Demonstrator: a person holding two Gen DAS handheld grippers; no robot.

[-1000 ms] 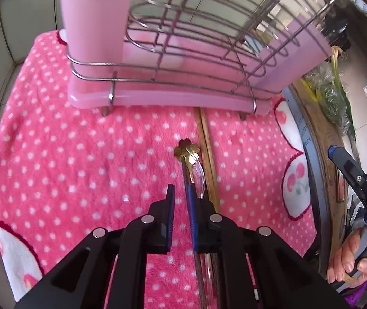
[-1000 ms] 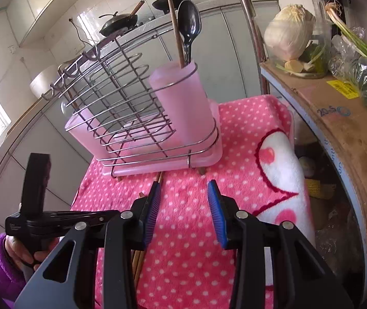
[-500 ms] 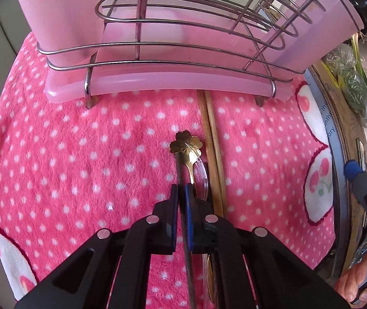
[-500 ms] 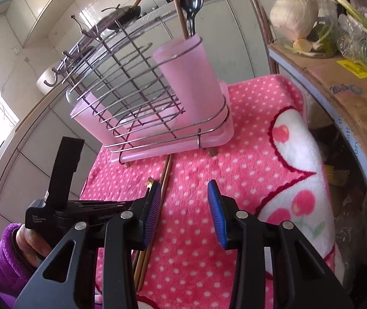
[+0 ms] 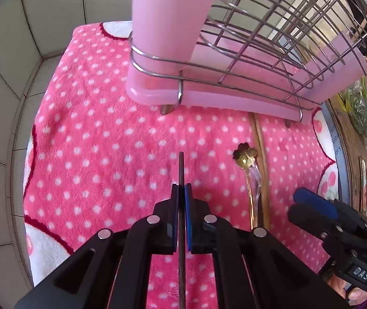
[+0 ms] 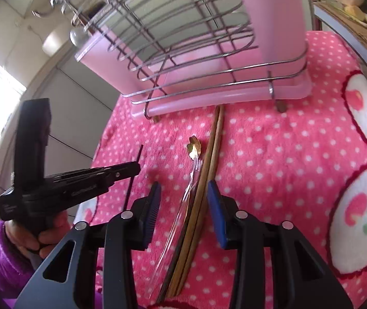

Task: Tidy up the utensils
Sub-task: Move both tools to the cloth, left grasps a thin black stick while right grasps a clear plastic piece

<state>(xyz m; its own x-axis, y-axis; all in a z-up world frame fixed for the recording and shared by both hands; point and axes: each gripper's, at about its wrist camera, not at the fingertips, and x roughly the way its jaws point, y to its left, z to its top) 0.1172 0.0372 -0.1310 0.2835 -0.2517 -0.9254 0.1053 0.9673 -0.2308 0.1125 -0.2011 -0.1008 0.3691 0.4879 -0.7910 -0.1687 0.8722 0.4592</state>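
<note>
Left wrist view: left tongs [image 5: 181, 193], clamped on a dark thin utensil [image 5: 181, 167], have lifted it clear of the gold spoon [image 5: 245, 154], ready for the pink holder [image 5: 173, 13]. Right tongs [image 6: 183, 200] gape over the wooden chopsticks [image 6: 209, 164].

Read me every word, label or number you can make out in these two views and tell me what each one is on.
"DAS" (read upside down; uncertain): white letters on the body of the right gripper, near the person's hand, left wrist view.
White lettering along the blue edge of the cardboard box: too distorted to read.
Faint embossed lettering on the left gripper, right wrist view: too blurred to read.
Nothing else readable.
</note>
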